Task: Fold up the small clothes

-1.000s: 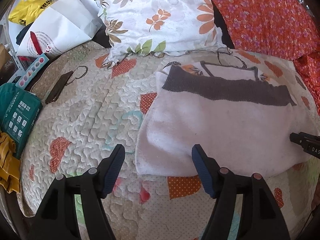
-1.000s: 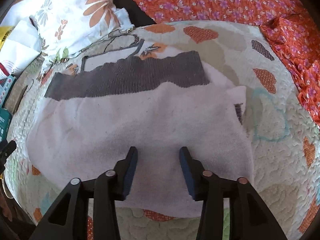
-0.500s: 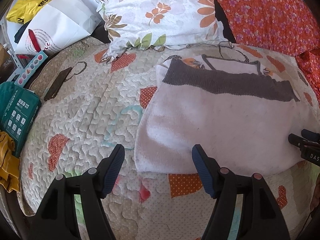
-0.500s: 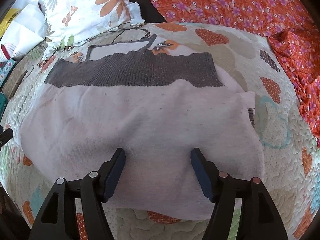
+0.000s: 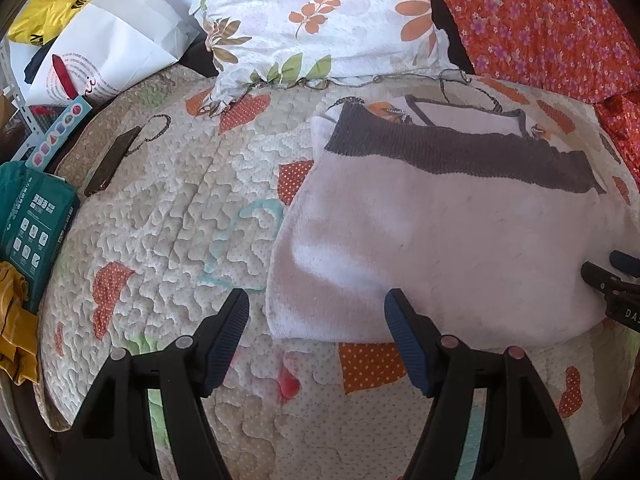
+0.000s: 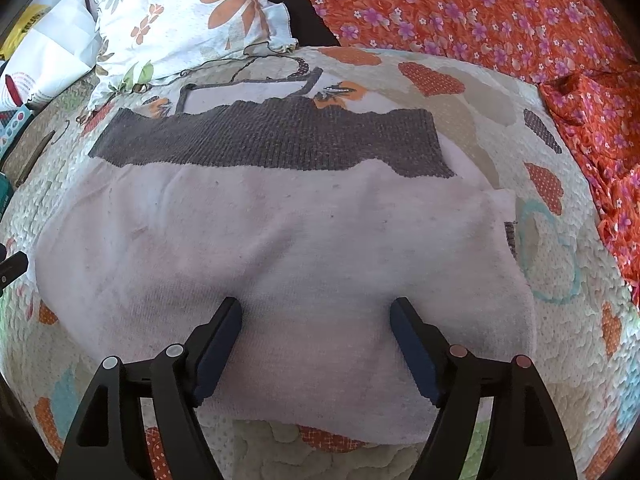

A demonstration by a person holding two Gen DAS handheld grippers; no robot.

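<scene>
A small white knit top (image 5: 440, 236) (image 6: 288, 240) with a grey ribbed band (image 6: 272, 142) and thin grey straps lies folded over on the quilted bedspread (image 5: 168, 220). My left gripper (image 5: 316, 308) hangs open over the garment's near left corner, nothing pinched between its blue pads. My right gripper (image 6: 316, 316) hovers over the near edge of the white cloth; its jaws are opening wide and the pads do not press the fabric. In the left wrist view the right gripper's tip (image 5: 616, 284) shows at the right edge.
A floral pillow (image 5: 320, 20) and an orange flowered cloth (image 6: 500, 12) lie at the back. To the left are a dark phone (image 5: 112, 162), a teal box (image 5: 32, 220), a white bag (image 5: 104, 40), a yellow bag (image 5: 48, 12) and a mustard cloth (image 5: 12, 320).
The right gripper's jaws have spread much wider over the white cloth. The left gripper has kept its place and opening.
</scene>
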